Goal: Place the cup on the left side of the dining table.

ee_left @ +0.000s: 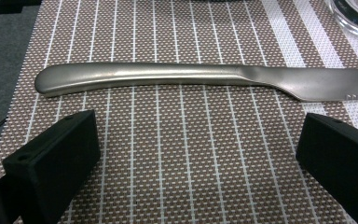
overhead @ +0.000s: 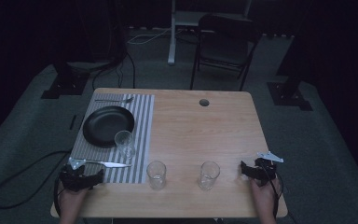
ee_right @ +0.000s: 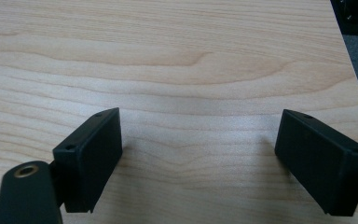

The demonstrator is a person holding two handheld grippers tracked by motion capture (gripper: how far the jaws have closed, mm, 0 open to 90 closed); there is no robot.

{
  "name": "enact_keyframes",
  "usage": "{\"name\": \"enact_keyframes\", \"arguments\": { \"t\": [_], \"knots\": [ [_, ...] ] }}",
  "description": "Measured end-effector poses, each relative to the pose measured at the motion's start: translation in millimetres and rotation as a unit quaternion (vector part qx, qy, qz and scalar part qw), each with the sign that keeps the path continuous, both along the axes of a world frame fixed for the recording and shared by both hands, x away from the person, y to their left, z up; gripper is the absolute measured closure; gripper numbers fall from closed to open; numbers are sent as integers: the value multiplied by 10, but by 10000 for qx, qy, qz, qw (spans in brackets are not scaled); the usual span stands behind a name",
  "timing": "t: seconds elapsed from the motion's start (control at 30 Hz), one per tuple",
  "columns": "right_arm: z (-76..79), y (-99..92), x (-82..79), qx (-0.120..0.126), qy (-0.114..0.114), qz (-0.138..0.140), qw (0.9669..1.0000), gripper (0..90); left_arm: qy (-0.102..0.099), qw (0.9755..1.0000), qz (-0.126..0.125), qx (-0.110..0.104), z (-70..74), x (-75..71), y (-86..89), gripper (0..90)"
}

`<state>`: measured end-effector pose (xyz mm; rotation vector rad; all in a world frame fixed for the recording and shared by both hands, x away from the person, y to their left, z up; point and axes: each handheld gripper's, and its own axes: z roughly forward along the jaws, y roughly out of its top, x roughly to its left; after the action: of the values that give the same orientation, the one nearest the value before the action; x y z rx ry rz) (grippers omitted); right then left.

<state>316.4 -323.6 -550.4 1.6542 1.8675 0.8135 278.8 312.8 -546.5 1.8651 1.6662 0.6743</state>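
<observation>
The knife (ee_left: 200, 79) lies flat on the striped placemat (ee_left: 168, 154) just ahead of the left gripper (ee_left: 198, 154), its long axis running crosswise to the jaws — handle toward one jaw, blade toward the other. That gripper's jaws stand wide apart, holding nothing. The right gripper (ee_right: 198, 158) — also spread and empty — rests over bare table (ee_right: 177, 56), well apart from the knife, so the left looks the likelier one to reach it.

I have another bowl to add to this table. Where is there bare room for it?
Free: bare wood right of the striped placemat, from the table's hole down to the two glasses. Crowded: the placemat itself, with plate, glass, knife and fork.
</observation>
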Motion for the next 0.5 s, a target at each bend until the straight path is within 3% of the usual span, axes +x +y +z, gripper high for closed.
{"name": "enact_keyframes", "arguments": {
  "t": [0.5],
  "knots": [
    [0,-1,1,2,2,1,10000,142,8,10000,-49,11,1,-1,9,0]
  ]
}}
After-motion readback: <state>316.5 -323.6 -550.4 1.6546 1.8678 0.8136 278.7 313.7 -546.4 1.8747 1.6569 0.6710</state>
